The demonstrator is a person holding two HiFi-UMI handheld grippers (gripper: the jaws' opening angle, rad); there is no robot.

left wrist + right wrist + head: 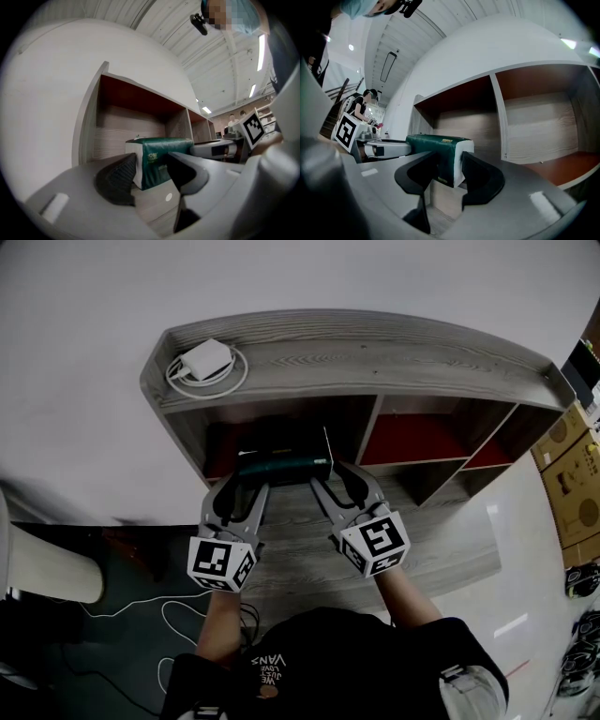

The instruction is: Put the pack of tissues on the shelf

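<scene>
Head view looks down on both tools meeting at one thing: the left gripper [246,486] and the right gripper [339,482] each clamp one end of the pack of tissues [284,466], which lies crosswise between them at the mouth of the left compartment of the shelf [375,357]. Left gripper view has the jaws of the left gripper [151,173] partly closed, the dark pads pressed against the sides of the pack of tissues [164,154] at its white end; the right gripper [220,149] shows beyond, at the far end. Right gripper view gives the mirror picture: the right gripper [449,173] has its jaws narrowed onto the pack of tissues [436,143], with the left gripper [386,149] reaching in from the other side. Whether the green pack rests on the wooden board beneath it or hangs just above it cannot be told. Both bare forearms stretch forward from the body, nearly parallel and close together, angled slightly inward towards the pack, the marker cubes facing up. On top of the shelf, at its left end, lies a white charger [208,359] inside a coil of its cable. Cardboard boxes [572,474] stand on the floor to the right.
</scene>
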